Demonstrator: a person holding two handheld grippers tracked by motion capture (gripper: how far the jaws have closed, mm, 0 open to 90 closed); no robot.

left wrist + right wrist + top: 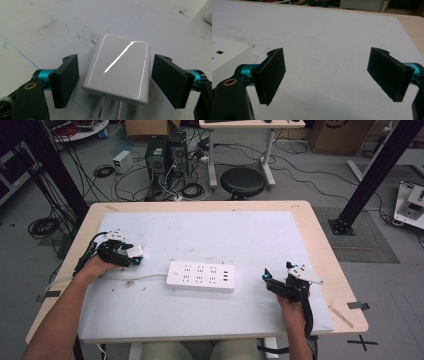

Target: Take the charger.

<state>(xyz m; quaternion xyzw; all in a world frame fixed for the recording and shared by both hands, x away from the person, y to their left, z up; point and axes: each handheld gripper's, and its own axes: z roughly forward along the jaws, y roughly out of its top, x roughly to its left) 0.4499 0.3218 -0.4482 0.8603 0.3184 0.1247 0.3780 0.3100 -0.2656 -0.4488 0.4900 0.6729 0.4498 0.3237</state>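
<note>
Left gripper view: left gripper (115, 77) fingers (65, 78) spread around a white charger (117, 68) near the bench (320, 250) left edge. Right gripper (327, 75) fingers spread, empty, beside the power strip (201, 275).

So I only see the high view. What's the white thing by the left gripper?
Observer: A charger, lying flat on the board between the open jaws of the left gripper.
Operator: Which way do its prongs go?
Observer: Its two prongs point back toward that gripper's camera.
Operator: Is the right gripper holding anything?
Observer: No. The right gripper has its jaws wide open over bare board, with a corner of the power strip at their left.
</note>
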